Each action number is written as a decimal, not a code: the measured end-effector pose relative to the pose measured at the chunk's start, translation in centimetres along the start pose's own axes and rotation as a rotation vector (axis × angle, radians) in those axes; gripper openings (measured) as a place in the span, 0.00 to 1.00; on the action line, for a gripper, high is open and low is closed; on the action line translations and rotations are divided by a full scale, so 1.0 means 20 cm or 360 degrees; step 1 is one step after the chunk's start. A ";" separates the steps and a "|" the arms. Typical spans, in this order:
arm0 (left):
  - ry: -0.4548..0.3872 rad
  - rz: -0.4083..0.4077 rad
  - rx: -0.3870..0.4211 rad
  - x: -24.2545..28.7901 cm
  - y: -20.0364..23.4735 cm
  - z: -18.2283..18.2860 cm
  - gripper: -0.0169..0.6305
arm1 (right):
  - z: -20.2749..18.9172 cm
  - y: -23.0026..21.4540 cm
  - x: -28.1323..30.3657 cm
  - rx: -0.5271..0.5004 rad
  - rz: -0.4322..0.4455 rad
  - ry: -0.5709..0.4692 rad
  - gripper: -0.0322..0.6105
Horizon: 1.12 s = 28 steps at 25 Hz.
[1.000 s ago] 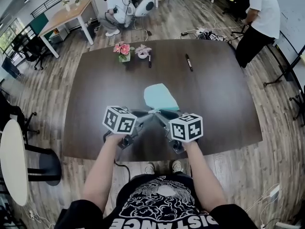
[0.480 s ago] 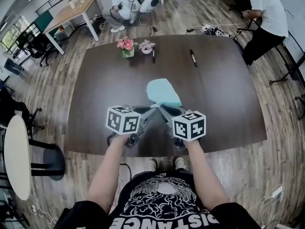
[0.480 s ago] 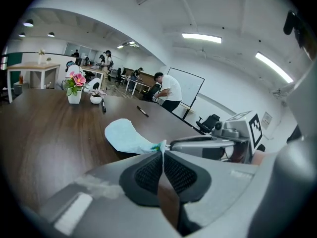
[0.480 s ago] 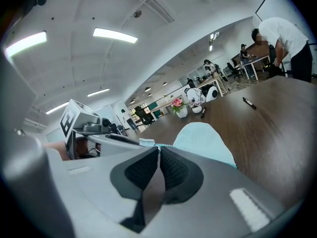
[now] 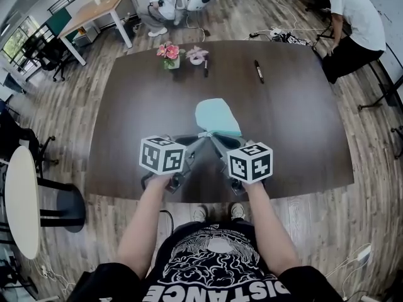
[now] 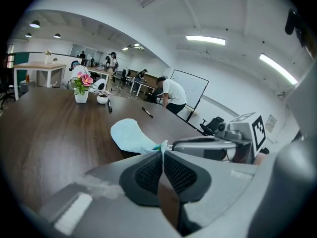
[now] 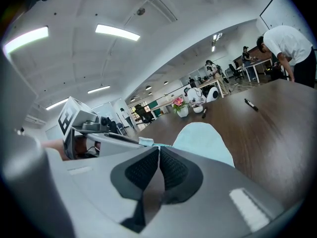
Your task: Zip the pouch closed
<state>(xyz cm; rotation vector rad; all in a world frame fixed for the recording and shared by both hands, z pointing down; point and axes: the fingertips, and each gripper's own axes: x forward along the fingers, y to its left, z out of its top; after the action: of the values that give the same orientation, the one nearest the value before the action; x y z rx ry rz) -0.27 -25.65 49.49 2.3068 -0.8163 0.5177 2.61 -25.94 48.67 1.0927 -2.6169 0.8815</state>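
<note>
A light teal pouch [image 5: 217,115] lies flat on the dark wooden table [image 5: 296,137], its near end pointing at me. My two grippers meet at that near end. The left gripper [image 5: 202,136] is shut on the pouch's near corner; in the left gripper view [image 6: 162,149] a bit of teal and white fabric shows between its pads. From the right, the right gripper [image 5: 213,136] is shut on a thin teal strip at the zipper's end, which looks like the pull [image 7: 159,146]. The pouch [image 7: 204,138] stretches away beyond the jaws. The zipper line itself is hidden.
A vase of pink flowers [image 5: 169,54] and a small white pot [image 5: 197,55] stand at the table's far edge, with two dark markers [image 5: 259,71] nearby. A person in a white shirt [image 5: 356,24] stands at the far right corner. A round white table [image 5: 19,200] is at my left.
Both grippers have stayed at the pouch's near end. The left gripper has tilted a little. The pouch has not moved on the table.
</note>
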 end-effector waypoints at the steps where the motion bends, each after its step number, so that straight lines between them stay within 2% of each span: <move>1: -0.0001 0.0006 -0.0002 0.00 0.01 0.00 0.05 | 0.00 0.00 0.00 -0.0002 0.0004 0.0003 0.07; 9: -0.0068 0.0034 -0.0084 -0.03 0.07 0.01 0.05 | 0.00 -0.04 0.02 0.0032 -0.0034 -0.0008 0.07; 28: -0.0129 0.0107 -0.0170 -0.05 0.12 -0.01 0.05 | -0.03 -0.01 0.04 -0.0004 -0.0043 0.0029 0.07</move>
<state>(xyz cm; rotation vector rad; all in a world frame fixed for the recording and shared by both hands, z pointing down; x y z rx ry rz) -2.64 -26.61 50.13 2.2208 -0.9403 0.4016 2.09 -26.18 49.54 1.1112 -2.5819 0.8778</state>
